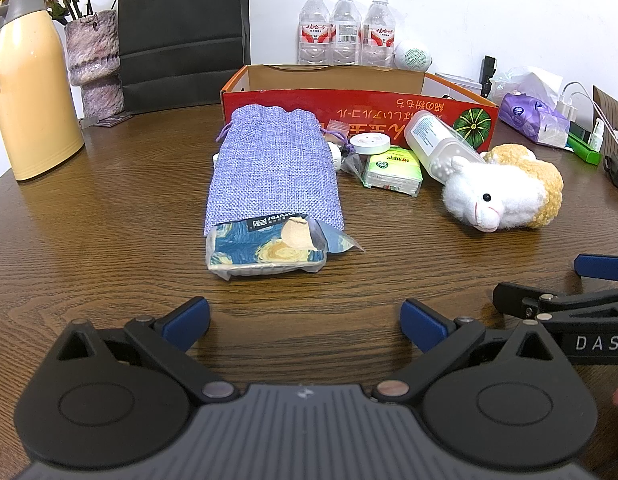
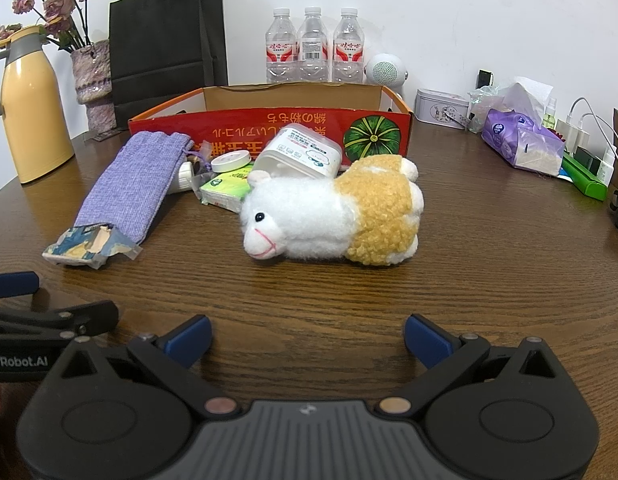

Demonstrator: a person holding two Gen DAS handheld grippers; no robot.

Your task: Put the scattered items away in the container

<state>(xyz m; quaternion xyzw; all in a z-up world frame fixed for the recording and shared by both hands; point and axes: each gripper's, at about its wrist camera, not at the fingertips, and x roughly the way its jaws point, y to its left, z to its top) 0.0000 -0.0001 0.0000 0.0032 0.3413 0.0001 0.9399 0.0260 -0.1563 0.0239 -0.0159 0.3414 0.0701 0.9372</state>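
Grained wooden table [image 2: 309, 288] under fluffy plush sheep [image 2: 333, 212].

Plush sheep [image 2: 333, 210], pouch [image 1: 273, 168] before red box [image 1: 445, 110]

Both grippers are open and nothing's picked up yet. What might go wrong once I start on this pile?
The cotton swab jar leans on the plush sheep; lifting the sheep first may send the jar rolling. The torn tissue pack is tucked under the purple drawstring pouch, so pulling either could drag the other. The red cardboard box has a near wall that low carries could catch.
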